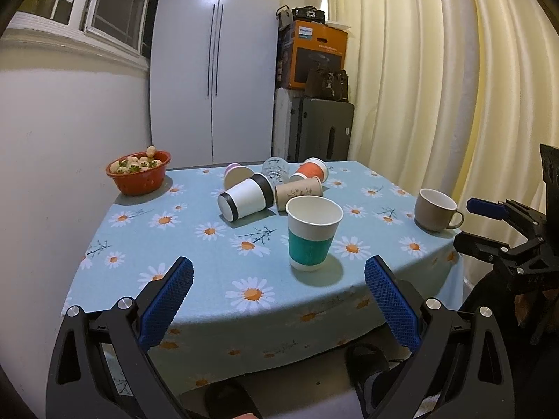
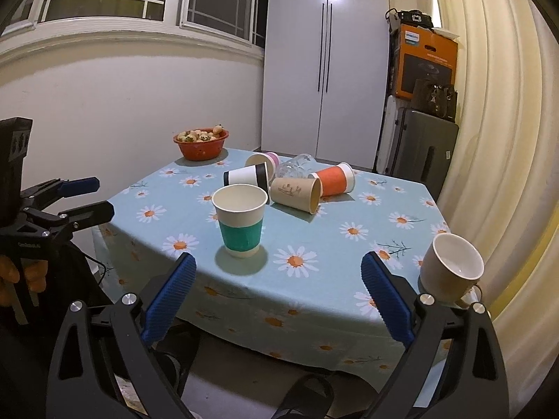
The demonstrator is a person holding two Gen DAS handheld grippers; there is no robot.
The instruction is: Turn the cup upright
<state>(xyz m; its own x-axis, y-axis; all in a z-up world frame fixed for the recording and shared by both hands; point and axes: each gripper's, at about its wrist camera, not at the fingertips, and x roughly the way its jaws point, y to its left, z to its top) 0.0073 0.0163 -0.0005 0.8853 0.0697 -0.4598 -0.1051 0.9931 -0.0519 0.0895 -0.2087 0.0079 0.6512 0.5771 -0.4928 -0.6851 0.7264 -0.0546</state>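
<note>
A teal-banded paper cup (image 1: pixel 312 232) stands upright on the flowered tablecloth (image 1: pixel 209 279); it also shows in the right wrist view (image 2: pixel 241 220). Behind it several cups lie on their sides: a black-and-white cup (image 1: pixel 246 197), a brown cup (image 1: pixel 298 192), an orange cup (image 1: pixel 311 171), a pink-rimmed cup (image 1: pixel 234 173) and a clear glass (image 1: pixel 276 169). A beige mug (image 1: pixel 436 209) stands upright at the right edge. My left gripper (image 1: pixel 279 300) is open and empty, short of the table's front edge. My right gripper (image 2: pixel 279 296) is open and empty, also near the front edge.
A red bowl of fruit (image 1: pixel 139 171) sits at the table's far left corner by the wall. A white cabinet (image 1: pixel 213 70), stacked boxes (image 1: pixel 314 56) and a curtain (image 1: pixel 436 87) stand behind the table. Feet in dark slippers (image 1: pixel 370 359) are below the table's edge.
</note>
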